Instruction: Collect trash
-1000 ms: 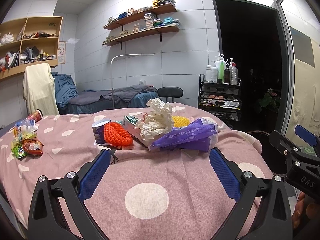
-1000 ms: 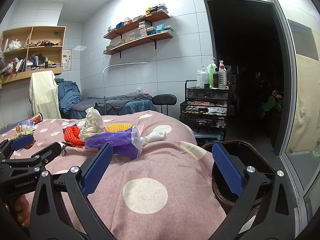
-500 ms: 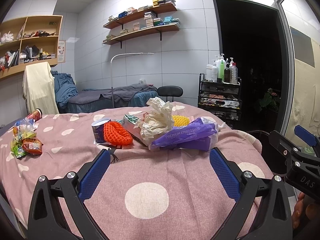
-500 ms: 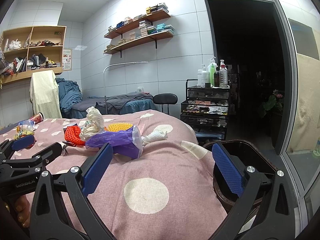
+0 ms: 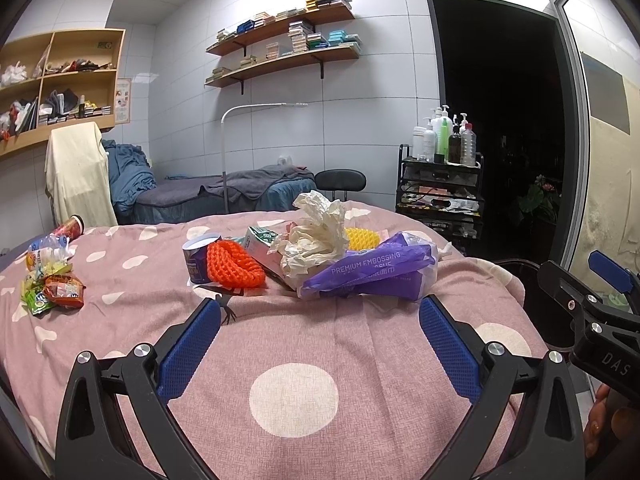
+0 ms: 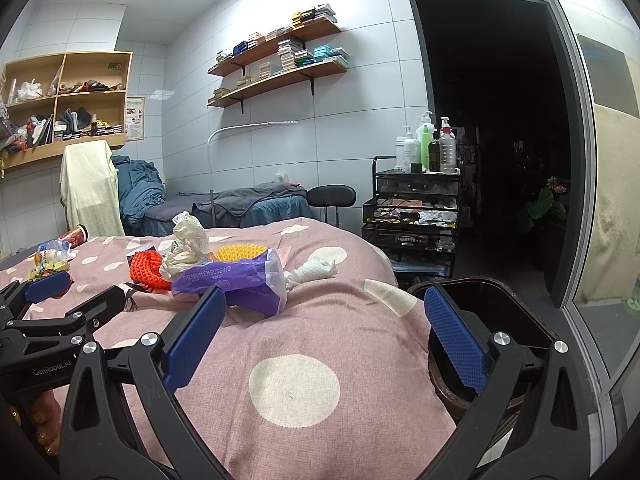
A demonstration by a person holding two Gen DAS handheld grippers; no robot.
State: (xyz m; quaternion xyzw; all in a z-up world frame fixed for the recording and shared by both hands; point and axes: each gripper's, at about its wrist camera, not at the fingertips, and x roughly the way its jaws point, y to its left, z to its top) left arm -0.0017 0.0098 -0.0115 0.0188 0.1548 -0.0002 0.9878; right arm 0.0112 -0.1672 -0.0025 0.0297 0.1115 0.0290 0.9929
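Left gripper (image 5: 320, 338): jaws spread wide, nothing between the blue pads, hanging over the pink polka-dot bedspread (image 5: 292, 392) short of the trash heap.
Right gripper (image 6: 324, 336): also wide open and empty, held just beside the left one, its right finger out over the dark bin (image 6: 496, 300).
Trash heap: a cluster in the middle of the bed.
Purple tissue pack (image 5: 372, 274): nearest the grippers, lying on its side, printed "PREMIUM EMBOSSING".
Crumpled paper (image 5: 316, 236): piled on top of the pack and leaning against it.
Orange foam net (image 5: 234, 266): left of the paper, touching a small can (image 5: 198, 258) behind it.
Green-and-white carton (image 5: 260, 240): wedged between the orange net and the paper.
Yellow foam net (image 5: 362, 238): behind the purple pack, half hidden.
White foam net (image 6: 312, 270): lying alone on the right of the pack.
Snack wrappers (image 5: 52, 286): well apart at the bed's left edge, with a plastic bottle (image 5: 48, 246) and a red can (image 5: 70, 228) beyond them.
Bin: on the floor against the bed's right side.
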